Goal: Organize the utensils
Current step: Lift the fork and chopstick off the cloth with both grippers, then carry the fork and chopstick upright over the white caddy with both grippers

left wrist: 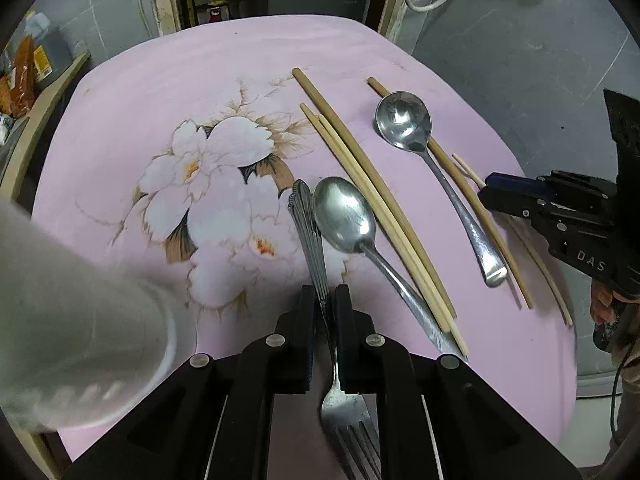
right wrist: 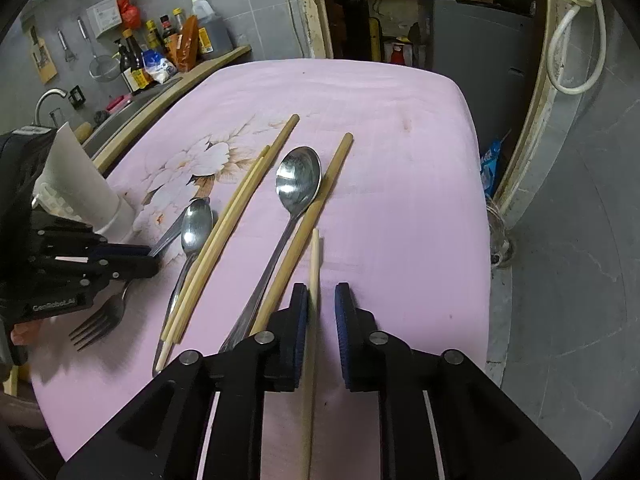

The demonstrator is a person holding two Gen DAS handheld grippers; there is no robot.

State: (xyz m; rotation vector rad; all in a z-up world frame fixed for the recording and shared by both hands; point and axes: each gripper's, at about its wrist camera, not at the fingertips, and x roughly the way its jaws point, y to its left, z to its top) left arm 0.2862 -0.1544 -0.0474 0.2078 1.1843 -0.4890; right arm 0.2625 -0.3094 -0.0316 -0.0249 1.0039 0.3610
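Note:
On the pink flowered tablecloth (left wrist: pixel 168 76) lie a small spoon (left wrist: pixel 344 216), a large spoon (left wrist: pixel 404 120) and several wooden chopsticks (left wrist: pixel 360 184). My left gripper (left wrist: pixel 325 292) is shut on the patterned handle of a fork (left wrist: pixel 344 408), whose tines point back toward the camera. The right wrist view shows the same gripper (right wrist: pixel 150 260) at the left with the fork (right wrist: pixel 100 320). My right gripper (right wrist: pixel 321 290) is open around a pale thin chopstick (right wrist: pixel 315 264). The stick rests against the left pad, with a gap to the right pad. In the left wrist view, this gripper (left wrist: pixel 490 190) is at the table's right edge.
A white cup (right wrist: pixel 88 188) stands at the table's left side, close to the left gripper. Beyond it are a sink with a faucet (right wrist: pixel 48 100) and a shelf of bottles (right wrist: pixel 136 64). A glass jar (right wrist: pixel 500 240) stands just off the table's right edge.

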